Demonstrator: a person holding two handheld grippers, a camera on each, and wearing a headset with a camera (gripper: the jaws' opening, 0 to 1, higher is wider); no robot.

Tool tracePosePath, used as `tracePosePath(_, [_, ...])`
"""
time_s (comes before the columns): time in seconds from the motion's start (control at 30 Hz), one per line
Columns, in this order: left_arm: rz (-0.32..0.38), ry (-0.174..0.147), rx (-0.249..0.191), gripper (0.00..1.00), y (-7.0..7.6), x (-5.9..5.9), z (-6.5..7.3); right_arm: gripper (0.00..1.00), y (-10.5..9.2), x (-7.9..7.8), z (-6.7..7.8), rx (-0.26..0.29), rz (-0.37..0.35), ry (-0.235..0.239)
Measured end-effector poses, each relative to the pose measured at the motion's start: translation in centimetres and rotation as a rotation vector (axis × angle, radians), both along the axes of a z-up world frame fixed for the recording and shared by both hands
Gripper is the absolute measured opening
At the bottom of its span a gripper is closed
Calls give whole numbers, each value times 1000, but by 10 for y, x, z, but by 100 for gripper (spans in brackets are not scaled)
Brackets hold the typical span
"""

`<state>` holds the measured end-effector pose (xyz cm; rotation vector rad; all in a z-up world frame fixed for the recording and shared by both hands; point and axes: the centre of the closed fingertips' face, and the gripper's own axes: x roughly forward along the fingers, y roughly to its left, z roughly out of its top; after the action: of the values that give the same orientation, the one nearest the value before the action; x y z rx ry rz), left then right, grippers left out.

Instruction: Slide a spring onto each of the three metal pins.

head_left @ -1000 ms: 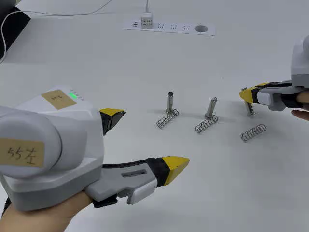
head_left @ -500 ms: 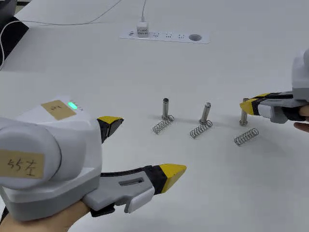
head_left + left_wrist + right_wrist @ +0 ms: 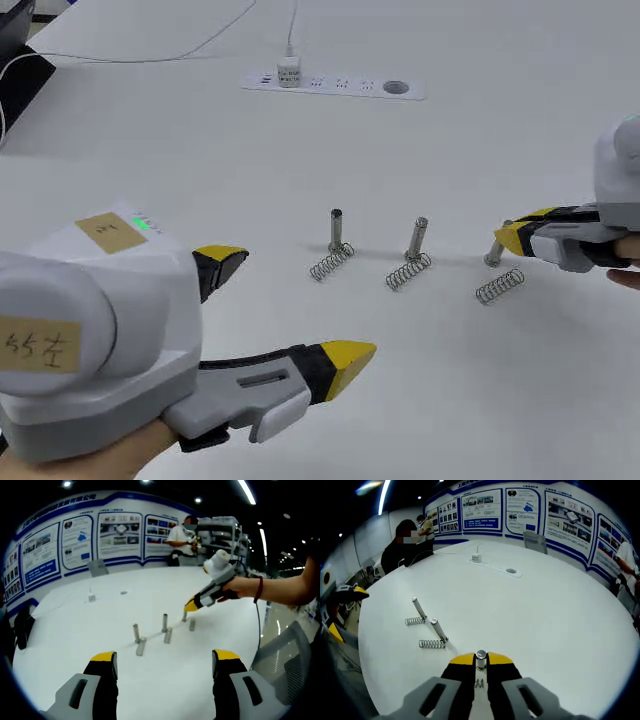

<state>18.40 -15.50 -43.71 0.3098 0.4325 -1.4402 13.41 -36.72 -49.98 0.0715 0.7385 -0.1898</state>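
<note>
right claw (image 3: 480, 661) clenched on the tilted end pin (image 3: 493, 254); its spring (image 3: 499, 286) lies on the tabletop (image 3: 450, 400) just beneath the claw's tips. left claw (image 3: 285, 308) released, empty, well apart. best to stand the pin upright and steady before threading the spring.

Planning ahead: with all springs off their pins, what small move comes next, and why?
Likely move the open left gripper toward the spring beside the pin clamped by the right gripper: that pin is steadied, its spring lies loose.
</note>
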Motion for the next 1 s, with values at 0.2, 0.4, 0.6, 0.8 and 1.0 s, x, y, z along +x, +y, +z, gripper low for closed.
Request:
tracePosePath(0.2, [5,-1,4,78,2,1,-1,9,-1,0,0,8,-20,3])
tracePosePath(0.4, [9,-6,5,78,4,2,0,12,0,2,5,40,-47,-34])
tracePosePath(0.6, [11,-12,14,77,4,5,-2,18,0,1,10,42,-58,-54])
tracePosePath(0.8, [12,-26,24,74,2,11,-6,24,5,1,19,49,-46,-102])
tracePosePath(1.0, [6,-42,26,72,-4,18,-11,29,12,1,31,75,-25,-174])
